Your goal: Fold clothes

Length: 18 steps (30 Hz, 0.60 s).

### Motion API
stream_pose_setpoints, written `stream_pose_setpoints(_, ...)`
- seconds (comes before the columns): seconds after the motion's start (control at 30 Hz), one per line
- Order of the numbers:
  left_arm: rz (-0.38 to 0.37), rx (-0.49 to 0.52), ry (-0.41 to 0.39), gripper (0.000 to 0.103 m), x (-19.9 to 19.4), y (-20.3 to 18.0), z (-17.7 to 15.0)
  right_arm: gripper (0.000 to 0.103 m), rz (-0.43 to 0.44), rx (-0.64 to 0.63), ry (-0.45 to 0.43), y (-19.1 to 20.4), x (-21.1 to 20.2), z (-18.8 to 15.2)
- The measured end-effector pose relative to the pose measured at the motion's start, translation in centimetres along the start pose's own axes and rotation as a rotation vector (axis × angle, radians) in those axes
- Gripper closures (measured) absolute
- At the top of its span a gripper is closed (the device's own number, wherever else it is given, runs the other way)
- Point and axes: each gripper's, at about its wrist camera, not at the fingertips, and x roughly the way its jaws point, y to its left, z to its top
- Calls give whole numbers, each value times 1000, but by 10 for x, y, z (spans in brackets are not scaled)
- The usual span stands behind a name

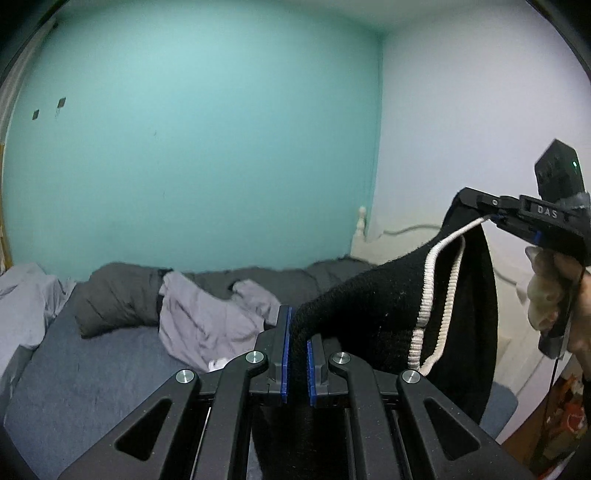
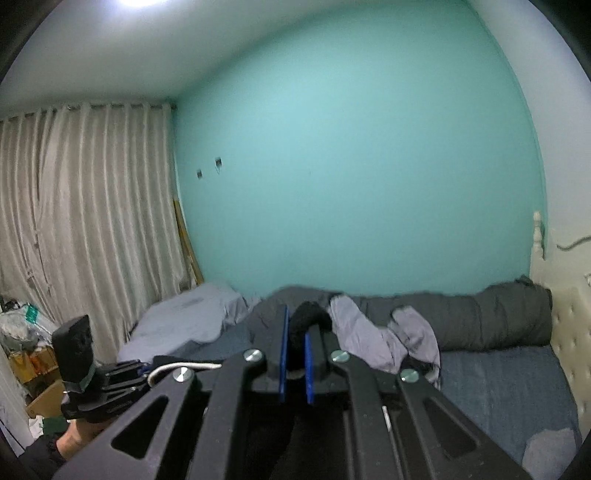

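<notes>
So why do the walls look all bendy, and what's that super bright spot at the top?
Left wrist view: the fisheye lens bows the teal wall, with dark corners; the black garment in the left claw looks mostly featureless. Right wrist view: same bending on the curtain; the bright spot is ceiling light glare, washed out white.

Only 1 piece of lettering can be read: the raised capitals "DAS" on the black body of the right gripper [image 1: 495, 216], seen from the left wrist view (the letters sit on a dark bar just behind its fingers, below a small green light). A faint embossed line on the left gripper [image 2: 146, 373] in the right wrist view is too blurred to make out.
</notes>
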Motion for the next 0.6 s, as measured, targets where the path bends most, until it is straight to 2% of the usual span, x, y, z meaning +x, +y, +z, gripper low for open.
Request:
stream_pose_setpoints(0.1,3,-22,84,96,34,5,-36,96,-5,37,80,-23,31,-37)
stream_pose_setpoints(0.27,27,-46,261,96,119,18,-109,96,-32,141,264,-87,114,-142)
stream_pose_setpoints(0.4,45,-58,360,96,181,35,-160,96,-39,180,343,-116,162,-204)
stream_pose_setpoints(0.47,47,-72,387,96,206,45,-179,96,-39,194,383,-130,181,-231)
stream_pose_setpoints(0.6,37,-111,407,96,234,61,-205,96,-41,212,401,-153,214,-254)
